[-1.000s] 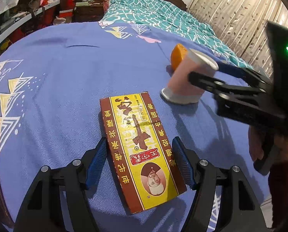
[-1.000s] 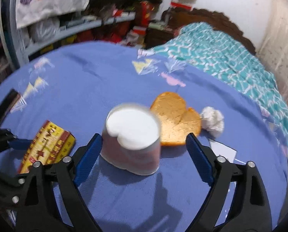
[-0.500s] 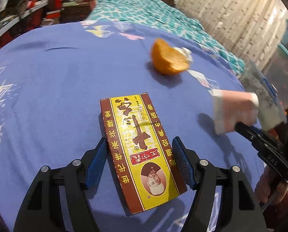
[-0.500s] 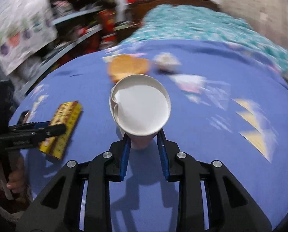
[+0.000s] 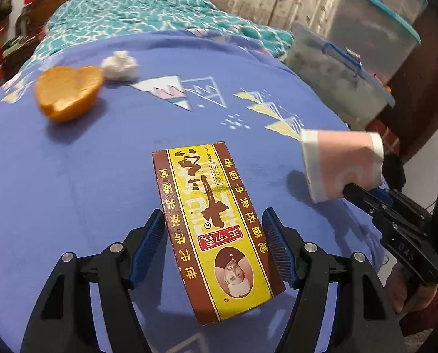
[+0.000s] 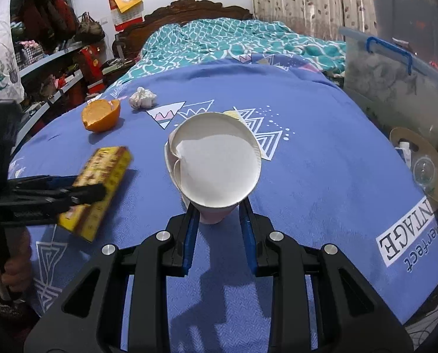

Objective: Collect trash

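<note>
My left gripper (image 5: pixel 213 241) is shut on a yellow and brown carton (image 5: pixel 216 229) and holds it lifted above the blue cloth; it also shows in the right wrist view (image 6: pixel 101 185). My right gripper (image 6: pixel 219 214) is shut on the base of a pink paper cup (image 6: pixel 214 158), its dented white mouth facing the camera; the cup shows at the right of the left wrist view (image 5: pixel 342 164). An orange peel (image 5: pixel 67 94) (image 6: pixel 101 114) and a crumpled white tissue (image 5: pixel 120 64) (image 6: pixel 142 97) lie on the cloth further away.
The blue patterned cloth (image 6: pixel 322 153) covers a round table. A teal bedspread (image 6: pixel 233 38) lies behind it. Clear plastic storage bins (image 6: pixel 395 82) stand at the right. A round cardboard disc with a clear blister (image 6: pixel 424 170) sits at the table's right edge. Cluttered shelves (image 6: pixel 57 67) stand left.
My right gripper closed on the cup, lifted it and carried it to the right. My left gripper lifted the carton off the cloth and swung right.
</note>
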A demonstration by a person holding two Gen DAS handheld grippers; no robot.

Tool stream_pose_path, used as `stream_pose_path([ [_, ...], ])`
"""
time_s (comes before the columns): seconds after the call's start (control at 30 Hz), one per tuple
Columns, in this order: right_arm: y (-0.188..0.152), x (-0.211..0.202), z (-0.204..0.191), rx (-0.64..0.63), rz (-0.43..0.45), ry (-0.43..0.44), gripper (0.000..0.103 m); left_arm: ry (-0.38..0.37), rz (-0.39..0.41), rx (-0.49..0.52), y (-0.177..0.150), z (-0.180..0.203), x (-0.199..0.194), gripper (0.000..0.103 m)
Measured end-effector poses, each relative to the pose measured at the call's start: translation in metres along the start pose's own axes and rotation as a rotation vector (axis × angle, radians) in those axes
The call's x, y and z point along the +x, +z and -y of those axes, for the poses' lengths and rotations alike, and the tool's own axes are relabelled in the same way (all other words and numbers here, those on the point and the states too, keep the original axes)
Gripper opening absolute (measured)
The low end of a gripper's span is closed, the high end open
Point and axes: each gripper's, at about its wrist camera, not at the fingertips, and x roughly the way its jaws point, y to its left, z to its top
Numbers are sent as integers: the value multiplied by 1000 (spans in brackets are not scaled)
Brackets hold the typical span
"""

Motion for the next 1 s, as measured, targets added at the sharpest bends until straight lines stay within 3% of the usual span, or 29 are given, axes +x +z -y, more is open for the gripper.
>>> stream_pose_path([
  [0.07,2,2,0,7,-1,6,36,8,-21,-1,0,4,6,68],
  [0.17,3,8,1,24,-2,19,60,33,-28,-12,-4,0,4,76],
  [0.2,3,10,1,31,5,24,62,41,-26,-17,-5,-2,2,77],
  [0.63,24,35,6,65,4,107,70,70,-58,14,-8,12,2,77],
  [1.0,30,58,36,201,-45,140,70,114,-60,47,1,16,15,72],
])
